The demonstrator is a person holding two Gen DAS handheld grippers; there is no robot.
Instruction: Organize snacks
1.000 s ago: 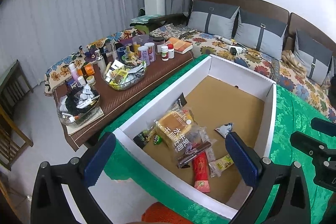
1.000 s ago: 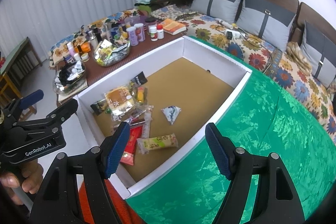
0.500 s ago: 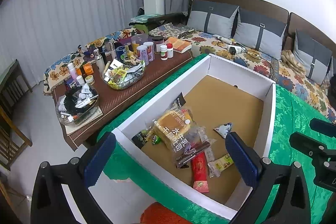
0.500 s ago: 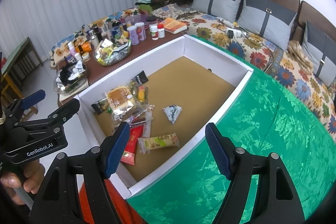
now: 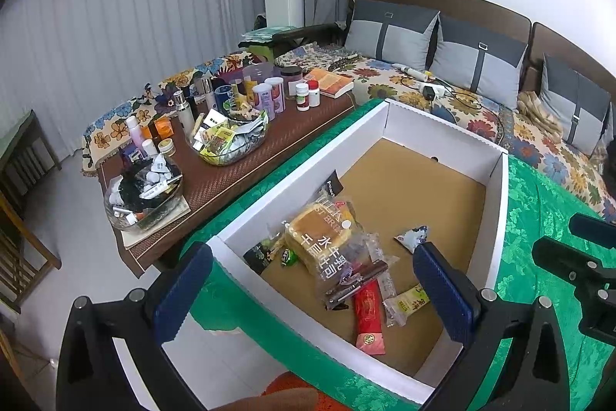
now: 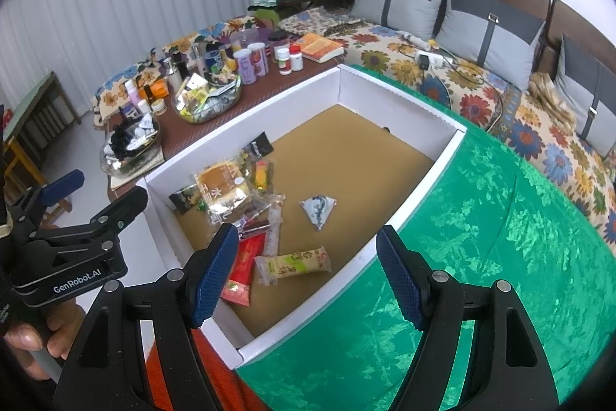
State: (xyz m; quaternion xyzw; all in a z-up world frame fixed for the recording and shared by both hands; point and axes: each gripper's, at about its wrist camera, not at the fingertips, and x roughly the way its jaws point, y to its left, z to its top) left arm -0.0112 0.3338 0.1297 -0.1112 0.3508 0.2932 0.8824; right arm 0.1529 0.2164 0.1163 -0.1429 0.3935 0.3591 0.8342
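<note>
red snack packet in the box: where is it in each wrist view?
Left wrist: red snack packet lies low centre, on the box floor near the closest wall, between the tool's fingers.
Right wrist: red snack packet sits lower left, partly behind the tool's left finger.
Shared landmark: the yellow-green wrapped bar lies just right of it in both views.

Home living room: sofa (image 5: 442,95) with floral cover and grey cushions (image 5: 389,27), curtains (image 5: 115,26), low surface (image 5: 231,172) cluttered with bottles.
</note>
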